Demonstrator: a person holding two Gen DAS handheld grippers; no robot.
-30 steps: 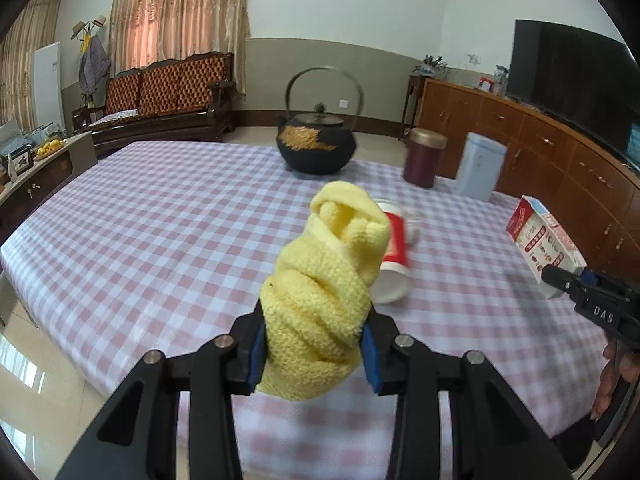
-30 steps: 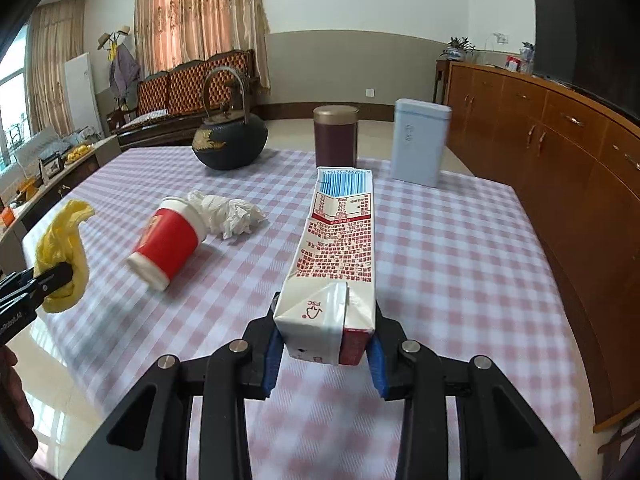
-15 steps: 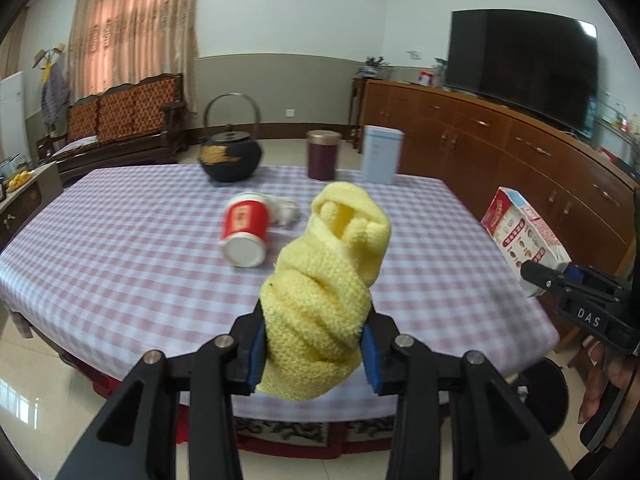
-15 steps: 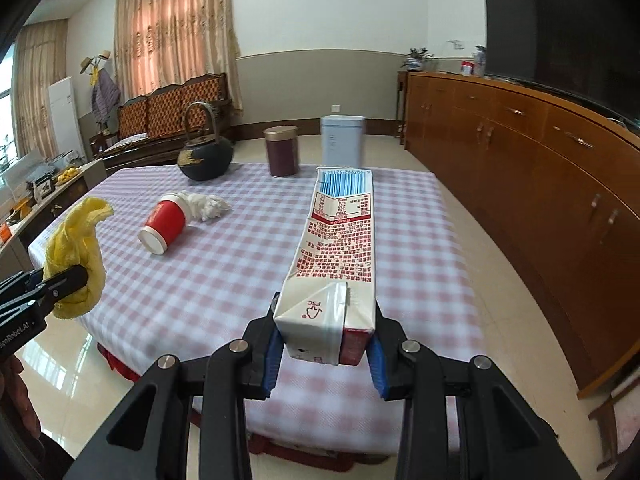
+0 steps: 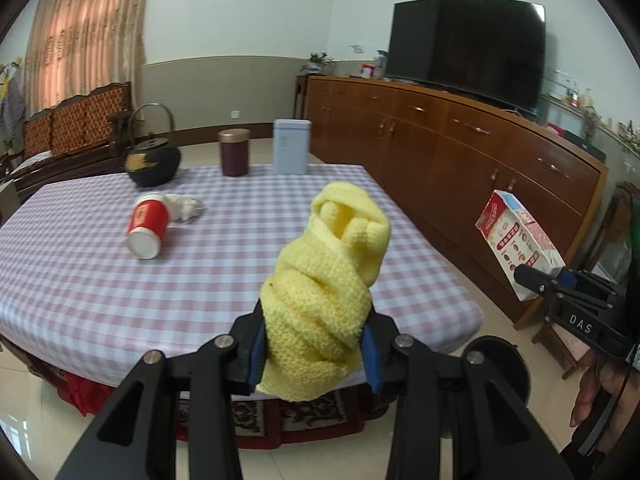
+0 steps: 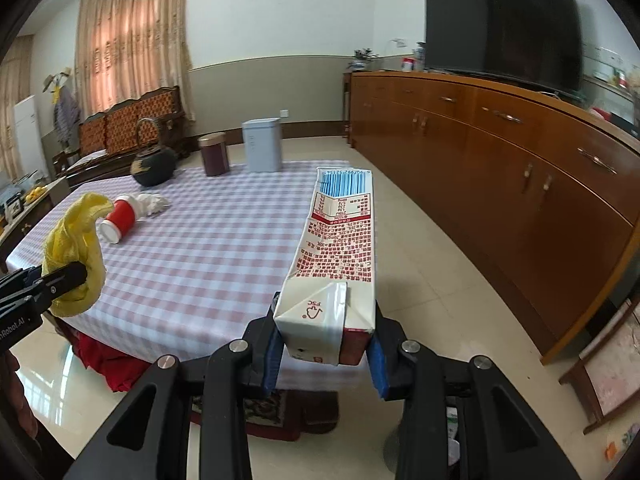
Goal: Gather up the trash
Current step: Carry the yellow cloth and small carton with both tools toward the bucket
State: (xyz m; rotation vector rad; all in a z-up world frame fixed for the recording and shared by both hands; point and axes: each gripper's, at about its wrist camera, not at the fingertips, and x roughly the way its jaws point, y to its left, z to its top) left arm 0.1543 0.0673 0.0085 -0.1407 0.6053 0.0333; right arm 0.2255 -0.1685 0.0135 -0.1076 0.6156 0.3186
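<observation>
My left gripper [image 5: 314, 354] is shut on a bunched yellow cloth [image 5: 328, 280], held in the air off the table's near edge. My right gripper [image 6: 324, 354] is shut on a red and white milk carton [image 6: 340, 248], also clear of the table. In the left wrist view the carton [image 5: 516, 240] shows at the right, and in the right wrist view the cloth [image 6: 74, 248] shows at the left. On the checked tablecloth [image 5: 200, 272] lie a tipped red paper cup [image 5: 146, 226] and a crumpled white tissue [image 5: 184, 206].
A black kettle [image 5: 154, 160], a dark canister [image 5: 234, 152] and a pale blue tin [image 5: 292, 152] stand at the table's far end. A long wooden sideboard [image 6: 520, 168] with a television [image 6: 504, 24] runs along the right. Tiled floor lies between table and sideboard.
Both grippers have drawn back from the table and swung right with their loads. The table now sits farther off, and the sideboard and television have come into view.
</observation>
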